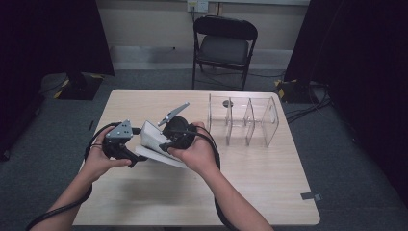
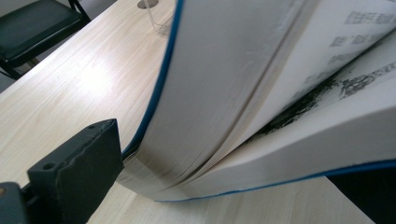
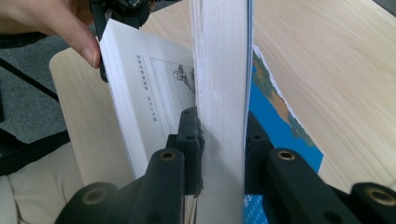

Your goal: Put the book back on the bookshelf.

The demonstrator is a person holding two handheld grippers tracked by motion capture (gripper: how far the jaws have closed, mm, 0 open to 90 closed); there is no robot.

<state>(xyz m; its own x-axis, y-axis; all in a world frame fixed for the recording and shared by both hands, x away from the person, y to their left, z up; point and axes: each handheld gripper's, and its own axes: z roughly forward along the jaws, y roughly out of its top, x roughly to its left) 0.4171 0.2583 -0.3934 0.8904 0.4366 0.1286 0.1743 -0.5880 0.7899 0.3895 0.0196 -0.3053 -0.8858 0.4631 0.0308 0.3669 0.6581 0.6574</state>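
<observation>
A thick paperback book with a blue cover is held open above the wooden table, between both grippers. My right gripper is shut on a thick block of the book's pages, with one jaw against printed pages and the other against the blue cover. My left gripper is clamped across the other part of the book, its left jaw pressing the blue-edged cover. In the high view the left gripper and right gripper meet at the book, left of the table's middle.
A clear acrylic rack with several upright dividers stands at the back right of the table. A black folding chair is behind the table. Cables trail from both grippers over the table's near edge.
</observation>
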